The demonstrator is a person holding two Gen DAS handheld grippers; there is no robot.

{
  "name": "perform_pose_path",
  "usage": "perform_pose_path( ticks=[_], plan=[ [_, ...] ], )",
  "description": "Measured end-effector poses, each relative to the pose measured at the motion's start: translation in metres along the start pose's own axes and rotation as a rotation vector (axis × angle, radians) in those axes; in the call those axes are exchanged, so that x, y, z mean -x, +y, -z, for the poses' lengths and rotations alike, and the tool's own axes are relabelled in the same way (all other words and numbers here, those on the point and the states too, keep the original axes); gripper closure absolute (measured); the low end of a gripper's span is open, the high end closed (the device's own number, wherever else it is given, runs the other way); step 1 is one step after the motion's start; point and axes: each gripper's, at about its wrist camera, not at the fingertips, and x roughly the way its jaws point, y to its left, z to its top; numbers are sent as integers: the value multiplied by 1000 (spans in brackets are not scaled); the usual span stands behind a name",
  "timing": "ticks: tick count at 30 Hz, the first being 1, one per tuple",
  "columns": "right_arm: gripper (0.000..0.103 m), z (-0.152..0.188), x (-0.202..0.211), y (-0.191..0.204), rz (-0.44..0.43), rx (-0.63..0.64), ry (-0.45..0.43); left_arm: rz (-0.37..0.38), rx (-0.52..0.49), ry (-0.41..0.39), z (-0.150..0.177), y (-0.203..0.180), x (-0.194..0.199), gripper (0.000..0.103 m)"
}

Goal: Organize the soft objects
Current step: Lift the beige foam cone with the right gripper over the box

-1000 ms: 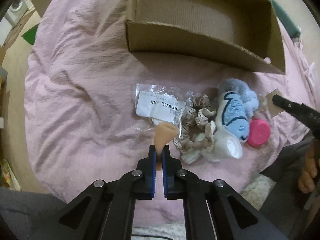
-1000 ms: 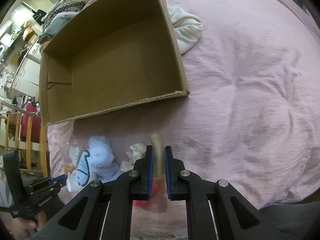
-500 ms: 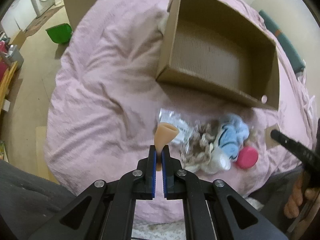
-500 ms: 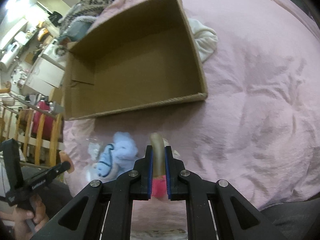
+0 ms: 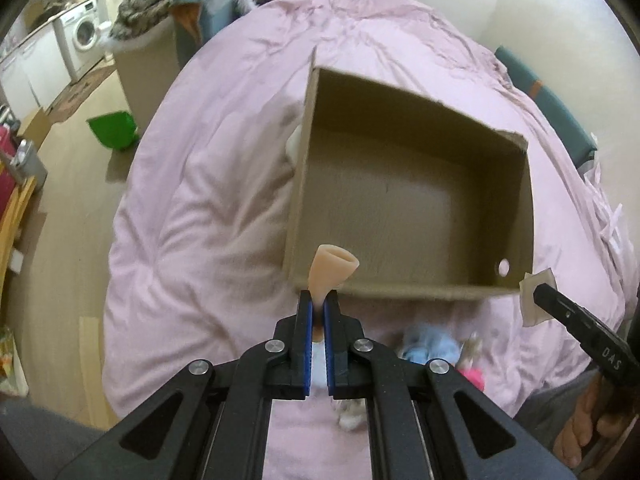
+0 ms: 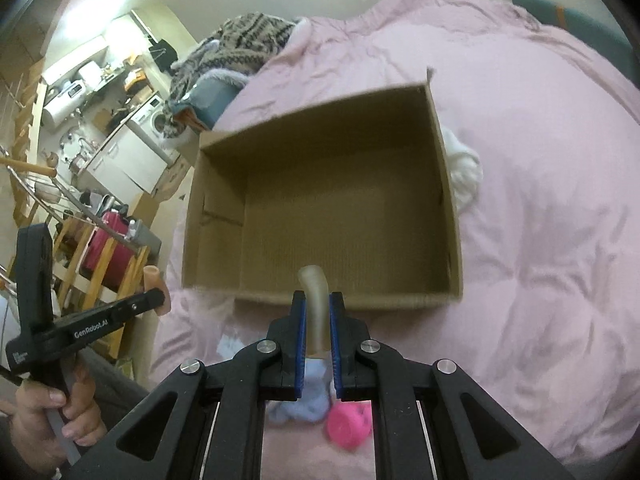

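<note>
The cardboard box (image 5: pixel 416 200) sat open on the pink bed cover (image 5: pixel 192 184), and nothing could be seen lying inside it in either wrist view, so by that evidence the sorting had barely begun. The left gripper (image 5: pixel 317 308) had its jaws pressed nearly together on the narrow stem of a peach-coloured silicone cone (image 5: pixel 330 270), whose flared mouth stood up just at the box's near wall. The right gripper (image 6: pixel 317 308) had its jaws closed, a little wider, on a translucent beige silicone tube (image 6: pixel 315 300) whose curved tip reached over the near rim of the box. Both pieces were therefore held in the air at the edge of the box, not yet released into it. Below and behind the grippers, the rest of the pile was on the bed in front of the box: a light blue plush toy (image 5: pixel 430 350), a bright pink round item (image 6: pixel 349 424), and some pale bits beside them that were too blurred to name. A white bundle of cloth (image 6: pixel 464 172) lay against the outside of the box's side wall; whether it belonged to the job could not be told. As a judgement, two drops were near at hand, and the plush toy, the pink item and the smaller pieces remained to be picked up.
</note>
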Motion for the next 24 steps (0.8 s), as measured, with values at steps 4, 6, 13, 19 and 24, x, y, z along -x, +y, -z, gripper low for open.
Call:
perform_pose_path(
  ticks=[4, 6, 13, 19, 24],
  plan=[
    [91, -19, -9, -7, 20, -4, -24, 13, -26, -47, -23, -11, -9, 98],
    [91, -26, -15, -13, 34, -14, -22, 22, -29, -57, -32, -15, -16, 98],
    [91, -27, -38, -18, 73, -34, 15, 51, -42, -61, -35, -22, -48, 98],
    [91, -21, -48, -13, 95, -15, 34, 2, -106, -89, -29, -30, -56, 98],
    [91, -16, -58, -6, 125, 12, 55, -12, -99, -77, -22, -30, -57, 98]
  ],
)
